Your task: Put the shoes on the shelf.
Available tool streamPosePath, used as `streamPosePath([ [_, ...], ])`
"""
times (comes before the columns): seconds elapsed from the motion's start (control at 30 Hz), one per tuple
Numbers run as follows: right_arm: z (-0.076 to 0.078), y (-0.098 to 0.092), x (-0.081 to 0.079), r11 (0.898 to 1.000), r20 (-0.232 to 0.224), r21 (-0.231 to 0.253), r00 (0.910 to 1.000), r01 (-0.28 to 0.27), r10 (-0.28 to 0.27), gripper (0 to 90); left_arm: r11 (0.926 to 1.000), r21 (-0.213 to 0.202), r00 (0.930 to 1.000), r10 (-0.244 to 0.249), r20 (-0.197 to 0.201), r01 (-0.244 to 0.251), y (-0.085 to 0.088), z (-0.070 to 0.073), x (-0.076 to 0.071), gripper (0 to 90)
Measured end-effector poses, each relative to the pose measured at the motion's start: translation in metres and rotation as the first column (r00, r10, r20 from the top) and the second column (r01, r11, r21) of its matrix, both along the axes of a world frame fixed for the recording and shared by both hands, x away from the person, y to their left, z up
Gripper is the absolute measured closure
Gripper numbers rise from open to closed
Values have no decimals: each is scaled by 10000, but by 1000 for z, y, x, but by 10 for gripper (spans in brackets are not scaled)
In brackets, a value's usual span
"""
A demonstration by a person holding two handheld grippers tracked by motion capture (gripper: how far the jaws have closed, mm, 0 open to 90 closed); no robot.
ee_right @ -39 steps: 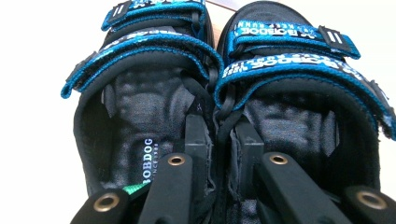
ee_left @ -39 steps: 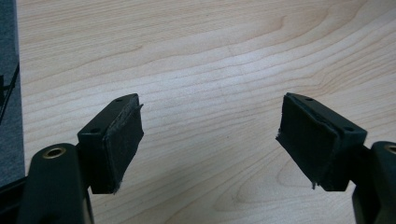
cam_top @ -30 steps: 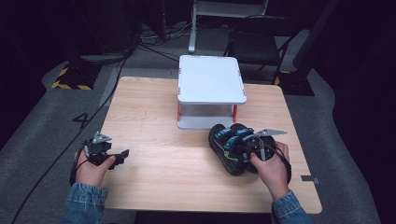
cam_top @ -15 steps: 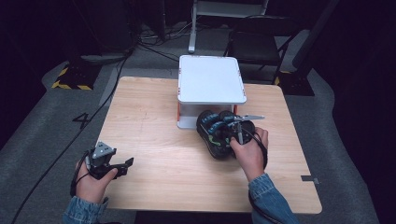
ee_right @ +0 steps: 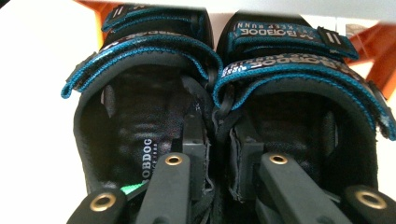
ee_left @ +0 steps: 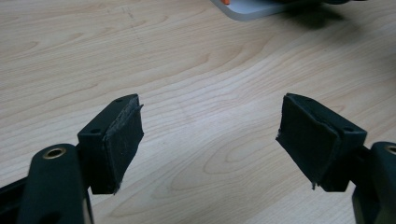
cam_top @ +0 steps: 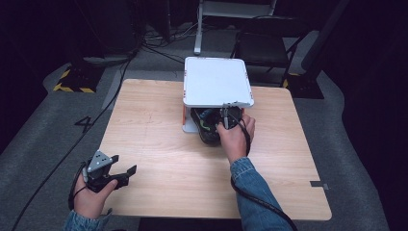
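Right gripper [cam_top: 225,121] pinching the pair of black shoes [ee_right: 219,98] by their two touching inner walls, one jaw down inside each shoe, toes already nosing under the top of the white two-tier rack [cam_top: 216,82] onto its lower shelf. Best to slide level and straight, keeping the blue straps clear of the upper shelf edge and the orange posts [ee_right: 378,51]; worth pushing until both heels sit on the shelf before easing the pinch, then backing out without dragging a collar along. Left gripper [cam_top: 118,172] idle near the front left corner, jaws spread wide over bare wood, nothing between them. Pale wood-grain worktop [cam_top: 154,125]. Grey carpet around, black cables trailing, a dark chair [cam_top: 262,45] behind, yellow-black hazard tape [cam_top: 72,87] off to the left.
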State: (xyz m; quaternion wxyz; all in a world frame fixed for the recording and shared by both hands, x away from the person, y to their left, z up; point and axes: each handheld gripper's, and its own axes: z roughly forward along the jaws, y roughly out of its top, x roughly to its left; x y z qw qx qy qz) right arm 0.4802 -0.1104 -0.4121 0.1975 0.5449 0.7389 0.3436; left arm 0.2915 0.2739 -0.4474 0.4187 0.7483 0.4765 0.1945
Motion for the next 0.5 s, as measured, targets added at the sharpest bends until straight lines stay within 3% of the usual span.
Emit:
streamPosePath([
  [0.5, -29, 14, 26, 9961, 1118, 255, 9899, 845, -868, 789, 9998, -149, 9999, -132, -50, 132, 2, -2, -3, 220],
])
